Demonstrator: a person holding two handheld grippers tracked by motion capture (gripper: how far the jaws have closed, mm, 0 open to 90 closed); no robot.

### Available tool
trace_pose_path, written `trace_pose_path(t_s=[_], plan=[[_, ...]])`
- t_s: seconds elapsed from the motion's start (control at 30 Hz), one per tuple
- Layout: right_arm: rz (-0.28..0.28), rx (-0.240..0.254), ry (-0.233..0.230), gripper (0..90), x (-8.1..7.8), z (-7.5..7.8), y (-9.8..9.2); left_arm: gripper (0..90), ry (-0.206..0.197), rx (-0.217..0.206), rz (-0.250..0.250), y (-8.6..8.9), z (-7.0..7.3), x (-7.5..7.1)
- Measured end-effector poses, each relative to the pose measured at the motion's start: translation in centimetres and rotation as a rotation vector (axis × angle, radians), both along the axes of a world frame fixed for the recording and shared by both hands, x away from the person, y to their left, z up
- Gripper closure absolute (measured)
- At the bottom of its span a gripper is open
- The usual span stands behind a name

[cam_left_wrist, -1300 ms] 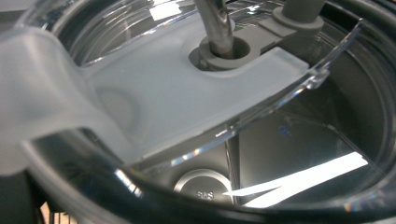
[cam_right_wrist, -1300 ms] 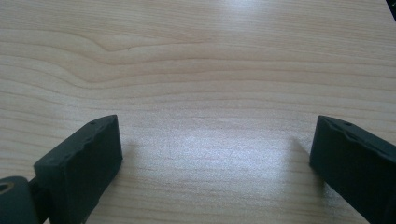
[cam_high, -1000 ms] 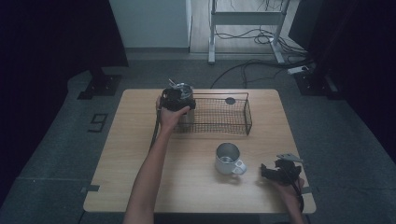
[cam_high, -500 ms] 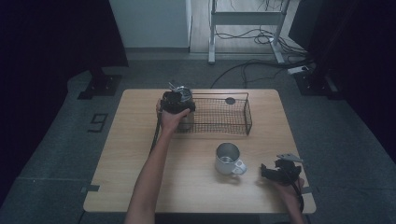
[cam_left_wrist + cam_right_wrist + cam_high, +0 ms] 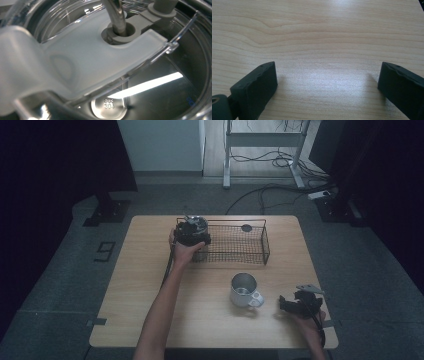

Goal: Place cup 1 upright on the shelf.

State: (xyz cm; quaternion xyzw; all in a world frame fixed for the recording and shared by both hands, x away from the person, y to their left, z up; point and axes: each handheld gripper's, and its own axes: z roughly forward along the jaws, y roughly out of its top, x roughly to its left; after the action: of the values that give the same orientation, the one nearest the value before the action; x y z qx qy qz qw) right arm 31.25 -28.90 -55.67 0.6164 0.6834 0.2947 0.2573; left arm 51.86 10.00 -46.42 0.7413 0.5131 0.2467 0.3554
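At far left of the table (image 5: 150, 320), the left gripper (image 5: 192, 233) sits w/ the person's left hand (image 5: 183, 251) at the left end of the wire basket (image 5: 250, 251), right on top of a steel cup w/ clear lid (image 5: 196, 224). The left gripper view looks close onto that lid (image 5: 82, 57): frosted flap, grey grommet w/ a metal straw (image 5: 116, 15) through it, steel cup bottom beneath. Its jaws have just been opening a bit; can't tell if anything is gripped or let go. A small dark round thing (image 5: 246, 227) lies at the basket's far side. Centre-right, nearer, a steel mug (image 5: 244, 290) stands upright, handle to the right. Near right corner: the right gripper (image 5: 295, 304) is low over the wood, released, jaws wide apart w/ bare wood between them (image 5: 324, 75), apart from the mug.
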Motion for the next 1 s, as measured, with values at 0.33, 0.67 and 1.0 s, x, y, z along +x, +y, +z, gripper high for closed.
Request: trace_pose_path(t_s=[0.33,0.67,1.0], plan=[[0.0,0.0,0.001,2.0,0.0,0.0,0.0,3.2,-0.003,-0.017,0.027,0.0,0.0,-0.2],[0.0,0.0,0.0,2.0,0.0,0.0,0.0,0.4,-0.056,-0.072,0.02,0.5,1.7,-0.9],[0.0,0.0,0.0,2.0,0.0,0.0,0.0,0.0,-0.071,-0.048,0.019,0.9,2.6,-2.2]])
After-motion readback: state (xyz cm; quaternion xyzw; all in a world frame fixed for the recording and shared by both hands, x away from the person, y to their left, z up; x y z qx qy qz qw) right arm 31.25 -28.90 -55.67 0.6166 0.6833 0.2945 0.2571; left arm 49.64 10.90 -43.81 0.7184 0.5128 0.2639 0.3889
